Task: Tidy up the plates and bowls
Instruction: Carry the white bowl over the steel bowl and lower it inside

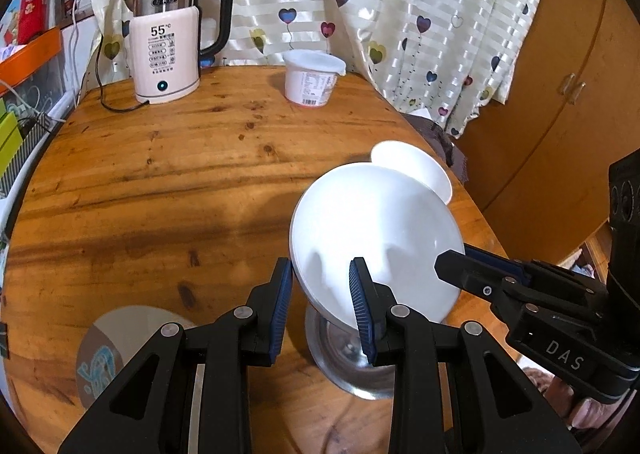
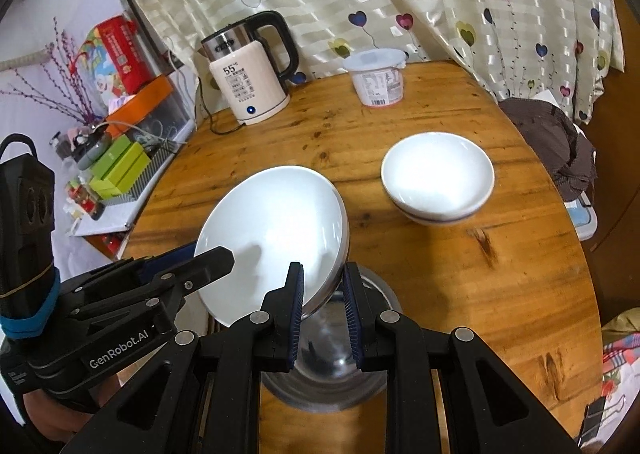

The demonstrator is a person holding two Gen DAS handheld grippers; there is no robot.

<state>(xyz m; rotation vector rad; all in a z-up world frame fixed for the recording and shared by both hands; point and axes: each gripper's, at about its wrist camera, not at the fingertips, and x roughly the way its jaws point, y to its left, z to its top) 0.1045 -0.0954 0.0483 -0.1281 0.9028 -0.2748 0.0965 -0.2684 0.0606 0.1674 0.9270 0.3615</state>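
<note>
The right gripper [image 2: 322, 308] is pinched on the near rim of a white ceramic plate [image 2: 276, 238]; its blue ribbed pads [image 2: 298, 304] stand narrow, one on the plate's upper face and the other under its edge. The left gripper [image 1: 320, 306] takes the same plate [image 1: 372, 238] at the opposite side of the rim. Its right pad [image 1: 360, 306] lies against the plate's face, while its left pad sits just outside the edge, so the jaws are narrowly parted and the grip looks partial; how firmly that side bites I cannot tell.

The plate hangs tilted between the two grippers, clear of the wood. Just below the fingertips stands a stainless steel bowl [image 2: 332, 370], directly under the plate's low edge. Beyond the fingers, further out on the wooden table [image 2: 460, 274], sit white bowls [image 2: 438, 178] nested one in another, probably where like goes with like.

The plate will handle as stiff, fairly heavy for its thinness, glazed and slippery, and it would chip or break if dropped. The rim is the only real hold; two opposed grips on it, kept level, suit it best. Judging by the tilt, it could slide out toward the steel bowl.

At the far edge stand an electric kettle [image 2: 250, 82] and a lidded plastic tub [image 2: 378, 78].
</note>
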